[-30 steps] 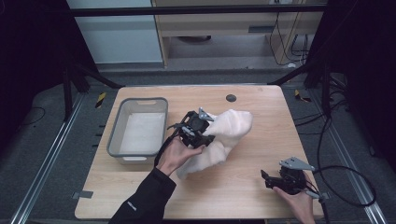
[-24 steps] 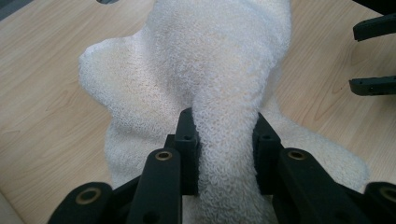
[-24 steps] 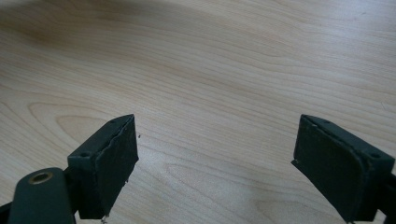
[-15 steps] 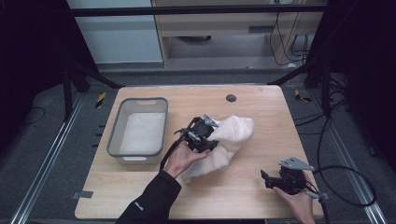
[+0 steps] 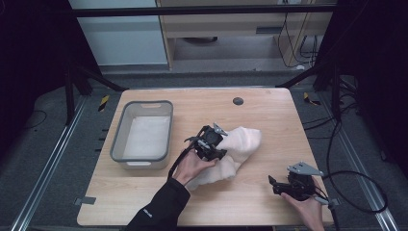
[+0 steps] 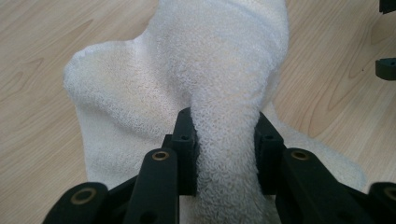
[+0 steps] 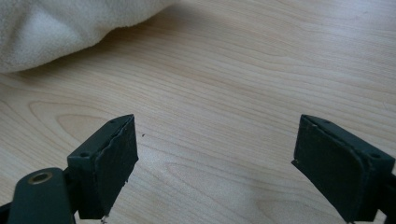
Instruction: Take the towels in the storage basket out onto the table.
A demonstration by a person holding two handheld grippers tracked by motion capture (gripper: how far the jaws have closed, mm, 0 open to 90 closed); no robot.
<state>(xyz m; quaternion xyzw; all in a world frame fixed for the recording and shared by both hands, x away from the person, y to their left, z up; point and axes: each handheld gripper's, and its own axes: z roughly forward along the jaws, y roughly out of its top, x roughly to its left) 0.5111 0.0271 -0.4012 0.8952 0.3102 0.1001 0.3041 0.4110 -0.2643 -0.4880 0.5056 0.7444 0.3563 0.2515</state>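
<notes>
Here, at the left, one grey bin [image 5: 142, 132] sits on the table [image 5: 269, 108], probably as the towel's destination. In the middle, the left gripper [image 5: 212, 143] is clamped on a bunched fold of the single white towel [image 5: 240, 142], presumably to drag it. The right gripper [image 5: 288, 185] rests wide open, holding nothing, likely waiting.

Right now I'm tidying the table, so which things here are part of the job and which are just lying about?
In the job:
- white towel, pinched in a fold by the left hand-held gripper
- grey bin, beside the towel, likely part of it

Lying about:
- right hand-held gripper, open over bare table
- black round spot on the table's far side
</notes>
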